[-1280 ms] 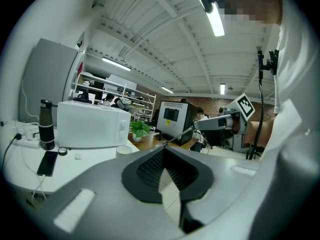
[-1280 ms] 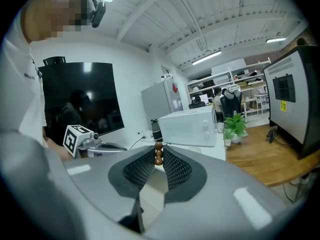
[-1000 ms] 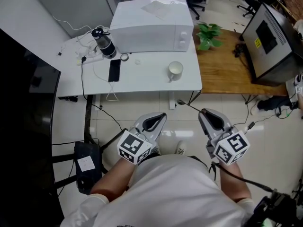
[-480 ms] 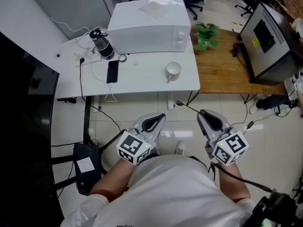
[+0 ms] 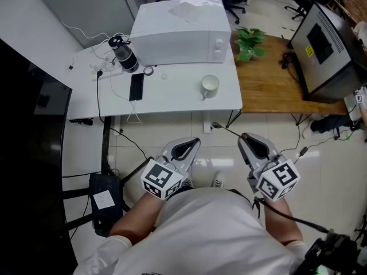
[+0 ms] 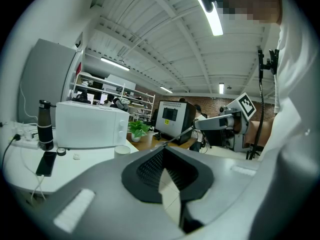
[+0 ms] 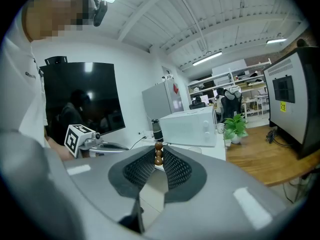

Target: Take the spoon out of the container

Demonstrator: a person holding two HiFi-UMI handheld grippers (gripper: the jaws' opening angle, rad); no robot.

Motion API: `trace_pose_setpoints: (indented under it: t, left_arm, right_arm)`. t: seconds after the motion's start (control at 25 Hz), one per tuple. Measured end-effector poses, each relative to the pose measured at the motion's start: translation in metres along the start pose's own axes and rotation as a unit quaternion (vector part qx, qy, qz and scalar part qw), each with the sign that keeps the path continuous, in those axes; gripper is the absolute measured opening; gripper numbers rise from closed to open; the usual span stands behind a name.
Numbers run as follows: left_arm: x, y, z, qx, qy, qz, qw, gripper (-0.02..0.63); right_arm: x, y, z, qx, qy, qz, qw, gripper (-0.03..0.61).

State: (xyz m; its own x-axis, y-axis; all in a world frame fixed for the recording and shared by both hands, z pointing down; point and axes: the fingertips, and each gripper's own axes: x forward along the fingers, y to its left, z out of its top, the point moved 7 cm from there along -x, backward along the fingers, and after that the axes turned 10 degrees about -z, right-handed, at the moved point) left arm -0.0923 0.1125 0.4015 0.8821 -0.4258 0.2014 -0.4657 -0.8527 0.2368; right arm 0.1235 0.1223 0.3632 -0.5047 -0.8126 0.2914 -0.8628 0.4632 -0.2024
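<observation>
Sticking out from the tip of the right claw (image 5: pixel 248 136), the spoon (image 5: pixel 229 130) is a thin dark rod whose small bowl points up and to the left, toward the white tabletop (image 5: pixel 172 99). It hangs over the tiled floor (image 5: pixel 172 132), clear of the tabletop's near edge and well apart from the white cup (image 5: pixel 211 85) that stands on it. In the right gripper view the spoon's brown beaded handle end (image 7: pixel 158 154) sits upright between the dark ribbed pads, which press on it from both sides, so this claw (image 7: pixel 159 146) is gripping the spoon. The left gripper view catches the same spoon (image 6: pixel 173 135) as a slim line slanting down from the right claw. The left claw (image 5: pixel 195 140) is held level beside the right one, close to the person's white shirt; its jaws meet at the tip (image 6: pixel 162 150) with nothing between them. Behind the cup on the tabletop stands a white microwave (image 5: pixel 183 30), with a dark bottle (image 5: pixel 123 53) at its left and a black phone (image 5: pixel 136 86) lying flat in front of that, amid white cables. To the right, a wooden table (image 5: pixel 275 82) adjoins, carrying a small green plant (image 5: pixel 252 42) and a dark-screened cabinet (image 5: pixel 327 44).
</observation>
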Motion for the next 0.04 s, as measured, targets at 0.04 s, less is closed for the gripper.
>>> trace_pose_setpoints:
  t: [0.04]
  left_arm:
    - [0.0,-0.0002,-0.0003,0.0,0.0,0.0,1.0,0.003]
  right_arm:
    - [-0.0001,0.0001,-0.0002,0.0,0.0,0.0,1.0,0.055]
